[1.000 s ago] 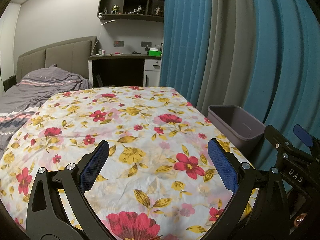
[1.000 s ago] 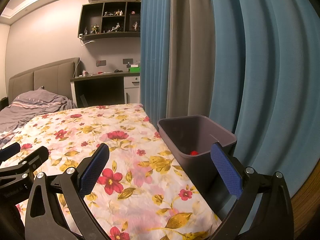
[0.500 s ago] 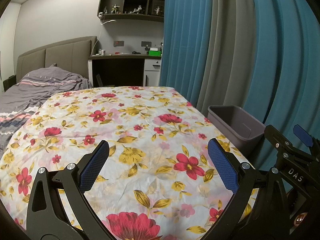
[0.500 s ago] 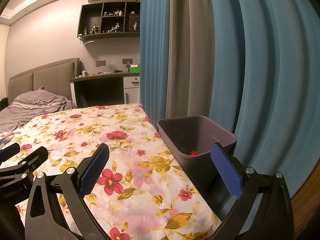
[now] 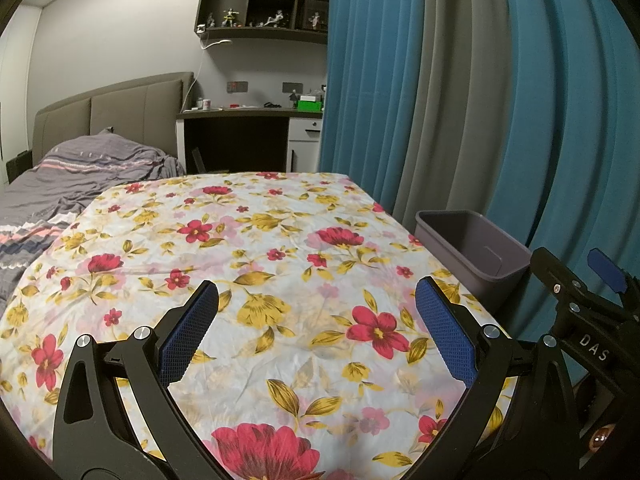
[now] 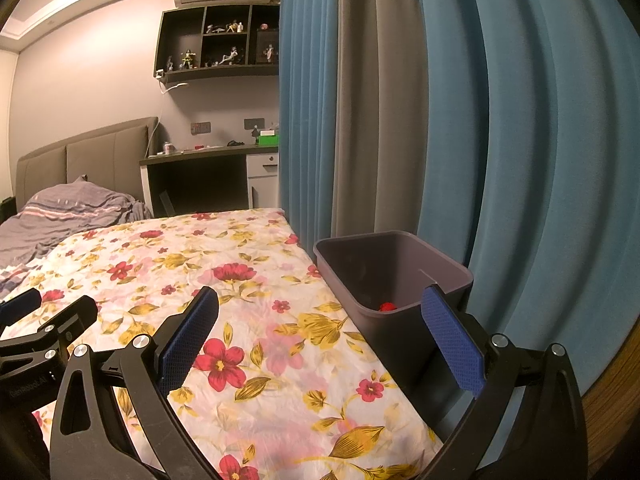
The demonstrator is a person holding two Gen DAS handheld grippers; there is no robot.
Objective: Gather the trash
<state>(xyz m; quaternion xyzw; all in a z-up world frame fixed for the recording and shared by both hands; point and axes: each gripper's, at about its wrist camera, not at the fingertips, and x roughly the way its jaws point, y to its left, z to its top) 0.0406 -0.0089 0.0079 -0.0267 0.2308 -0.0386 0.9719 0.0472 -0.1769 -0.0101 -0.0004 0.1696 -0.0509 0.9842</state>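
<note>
Left tool [image 5: 316, 328] hangs over the near part of the table [image 5: 280, 240], pads spread wide, nothing btwn them. Right tool [image 6: 320, 336] likewise wide apart & empty, over the table's near right edge; its right finger [image 6: 452, 344] overlaps the bin in that view. In the left wrist view the right tool shows at far right, near the bin; in the right wrist view the left tool [image 6: 36, 320] sits at the left edge.

Table is covered w/ a floral cloth [image 6: 240, 280], red & yellow flowers on white.

Grey bin [image 6: 404, 332] stands just beside the table's right edge, against the blue/grey curtains [image 6: 480, 140]. Inside it, near the front wall, a small red piece of trash [image 6: 387, 306], seen in the right wrist view only; from the left the bin [image 5: 476, 252] interior is mostly hidden.

Far behind: bed [image 5: 80, 176] at left, dark shelf [image 5: 264, 0] w/ figurines on the wall.
</note>
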